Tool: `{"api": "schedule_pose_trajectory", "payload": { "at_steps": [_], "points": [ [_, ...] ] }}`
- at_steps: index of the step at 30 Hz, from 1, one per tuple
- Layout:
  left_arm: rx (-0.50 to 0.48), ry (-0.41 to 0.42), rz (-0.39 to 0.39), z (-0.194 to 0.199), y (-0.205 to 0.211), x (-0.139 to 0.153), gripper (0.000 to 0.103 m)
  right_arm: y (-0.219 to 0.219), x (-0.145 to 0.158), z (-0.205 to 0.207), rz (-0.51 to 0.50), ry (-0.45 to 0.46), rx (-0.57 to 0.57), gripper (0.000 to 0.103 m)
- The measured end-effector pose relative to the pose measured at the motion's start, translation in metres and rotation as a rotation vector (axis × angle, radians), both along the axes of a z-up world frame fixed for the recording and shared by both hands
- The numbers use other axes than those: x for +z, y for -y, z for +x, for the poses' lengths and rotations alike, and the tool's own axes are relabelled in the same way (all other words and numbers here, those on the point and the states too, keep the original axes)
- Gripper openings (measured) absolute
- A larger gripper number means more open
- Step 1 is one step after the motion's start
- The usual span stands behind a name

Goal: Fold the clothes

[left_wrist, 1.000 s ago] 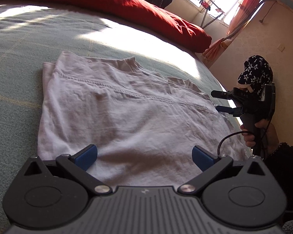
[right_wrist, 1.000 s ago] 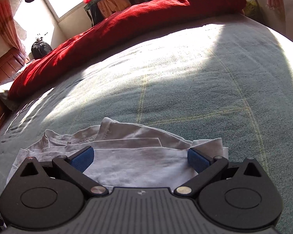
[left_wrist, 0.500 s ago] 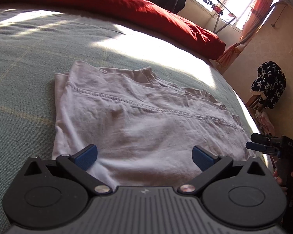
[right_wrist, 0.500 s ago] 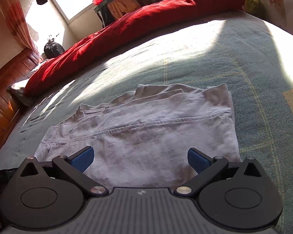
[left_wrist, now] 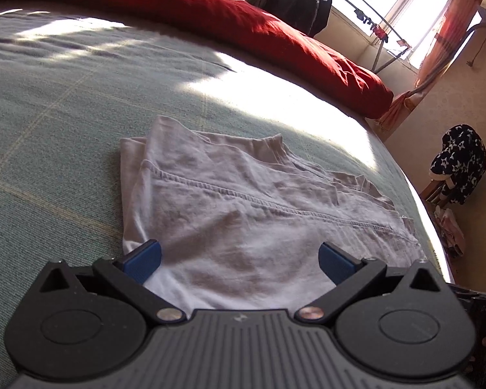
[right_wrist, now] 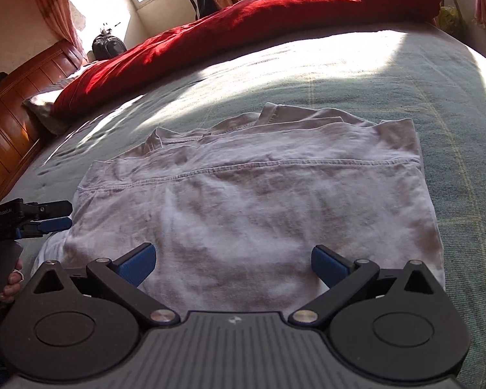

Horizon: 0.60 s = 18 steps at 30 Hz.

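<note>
The shirt (right_wrist: 252, 201) lies flat on the bed (right_wrist: 356, 74), already doubled into layers, its stitched hem running across the top fold, probably so the next fold can be taken from its near edge. The right gripper (right_wrist: 233, 262) hangs over that near edge, fingers spread wide, holding nothing. The left gripper (left_wrist: 239, 262) hovers off the shirt's other end, equally released. A red duvet (right_wrist: 243, 22) is bunched well beyond the shirt.

White lettering — "GenRobot.AI" — stands on the left claw's (right_wrist: 53, 215) black body.
</note>
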<state>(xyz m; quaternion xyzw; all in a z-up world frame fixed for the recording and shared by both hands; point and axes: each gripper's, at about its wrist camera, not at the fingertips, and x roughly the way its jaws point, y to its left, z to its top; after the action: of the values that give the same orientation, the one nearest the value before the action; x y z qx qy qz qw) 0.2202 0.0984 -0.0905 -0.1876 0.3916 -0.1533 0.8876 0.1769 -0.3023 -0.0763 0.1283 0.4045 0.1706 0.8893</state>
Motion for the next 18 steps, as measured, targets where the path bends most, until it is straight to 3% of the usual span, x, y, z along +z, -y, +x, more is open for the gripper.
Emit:
{"api": "schedule_pose_trajectory", "payload": {
  "at_steps": [7,14,18],
  "points": [
    [-0.001,0.008,-0.018,-0.001,-0.002,-0.003,0.102,-0.001,-0.009,0.001,-0.013,0.004,-0.010,0.103],
    [-0.010,0.042,0.001,-0.010,0.002,0.010,0.102,-0.025,-0.005,-0.002,-0.188,0.021,0.045,0.103],
    [-0.044,0.069,0.000,-0.025,0.009,0.024,0.102,-0.020,0.006,-0.009,-0.113,-0.003,0.036,0.103]
  ]
}}
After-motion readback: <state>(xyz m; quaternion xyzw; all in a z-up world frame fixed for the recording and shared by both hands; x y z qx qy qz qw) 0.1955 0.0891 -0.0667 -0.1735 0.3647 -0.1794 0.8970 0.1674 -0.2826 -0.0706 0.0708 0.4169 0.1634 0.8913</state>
